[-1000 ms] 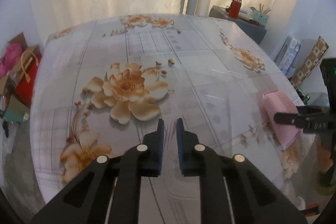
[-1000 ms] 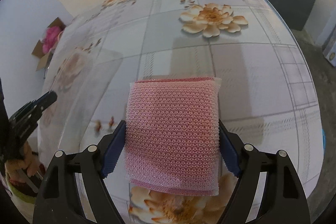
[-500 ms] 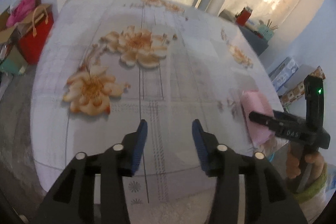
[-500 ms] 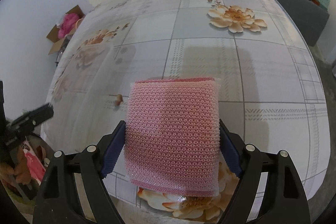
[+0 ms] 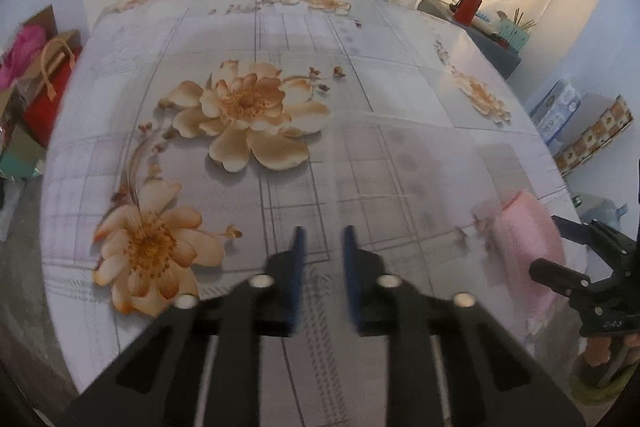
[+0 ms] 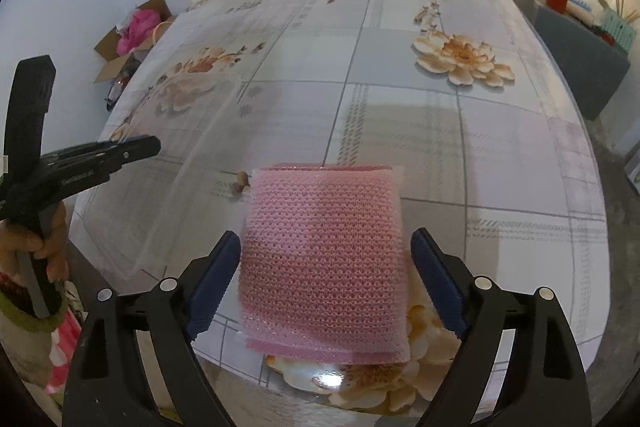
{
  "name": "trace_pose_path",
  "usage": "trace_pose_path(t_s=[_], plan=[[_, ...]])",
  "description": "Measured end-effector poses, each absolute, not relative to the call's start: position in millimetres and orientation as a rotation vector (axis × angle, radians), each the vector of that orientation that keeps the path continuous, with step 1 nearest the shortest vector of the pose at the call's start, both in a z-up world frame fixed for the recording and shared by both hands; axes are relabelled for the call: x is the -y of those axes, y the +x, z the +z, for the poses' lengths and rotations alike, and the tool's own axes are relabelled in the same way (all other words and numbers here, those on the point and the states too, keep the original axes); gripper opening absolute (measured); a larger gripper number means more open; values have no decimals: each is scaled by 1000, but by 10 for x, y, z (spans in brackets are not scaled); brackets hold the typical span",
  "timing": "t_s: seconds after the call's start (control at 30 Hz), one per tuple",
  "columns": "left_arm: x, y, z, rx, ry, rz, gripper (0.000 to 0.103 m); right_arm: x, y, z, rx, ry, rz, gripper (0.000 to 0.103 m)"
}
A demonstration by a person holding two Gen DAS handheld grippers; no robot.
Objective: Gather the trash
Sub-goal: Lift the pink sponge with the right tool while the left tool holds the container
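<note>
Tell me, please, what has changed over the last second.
The right gripper has let go of the pink mesh pack: its jaws, pressed on the sides before, are opening and stand clear. The left gripper opened wide, and its jaws are closing again with nothing between them. The pack still lies near the table edge.

My pink mesh scouring pad (image 6: 324, 259) – on the desk (image 6: 500, 163), grey-checked with tan flowers; dark-blue pads (image 6: 212, 283).
</note>
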State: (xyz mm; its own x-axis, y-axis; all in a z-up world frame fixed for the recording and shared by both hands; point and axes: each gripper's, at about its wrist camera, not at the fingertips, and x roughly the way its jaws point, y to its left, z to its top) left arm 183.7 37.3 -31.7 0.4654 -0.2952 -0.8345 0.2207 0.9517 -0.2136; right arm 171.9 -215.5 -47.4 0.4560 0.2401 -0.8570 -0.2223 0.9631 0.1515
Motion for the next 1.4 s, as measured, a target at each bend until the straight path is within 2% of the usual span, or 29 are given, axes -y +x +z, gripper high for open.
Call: trace_pose_path(t_s=[0.07, 0.73, 0.8, 0.87, 1.4], plan=[[-391, 1768, -309, -1031, -84, -306, 6, 2160, 1709, -463, -1055, 16, 286, 86], [-410, 1471, -312, -978, -74, -183, 6, 1953, 1662, -674, -1087, -97, 231, 87], [-398, 1463, -311, -971, -60, -176, 6, 1973, 1658, -682, -1090, -89, 230, 86], [-386, 1455, -310, -963, -46, -171, 6, 1980, 1648, -690, -1092, -86, 225, 80], [-359, 1416, -284, -923, -23, -168, 7, 1967, 1599, -657, -1069, -98, 192, 77]])
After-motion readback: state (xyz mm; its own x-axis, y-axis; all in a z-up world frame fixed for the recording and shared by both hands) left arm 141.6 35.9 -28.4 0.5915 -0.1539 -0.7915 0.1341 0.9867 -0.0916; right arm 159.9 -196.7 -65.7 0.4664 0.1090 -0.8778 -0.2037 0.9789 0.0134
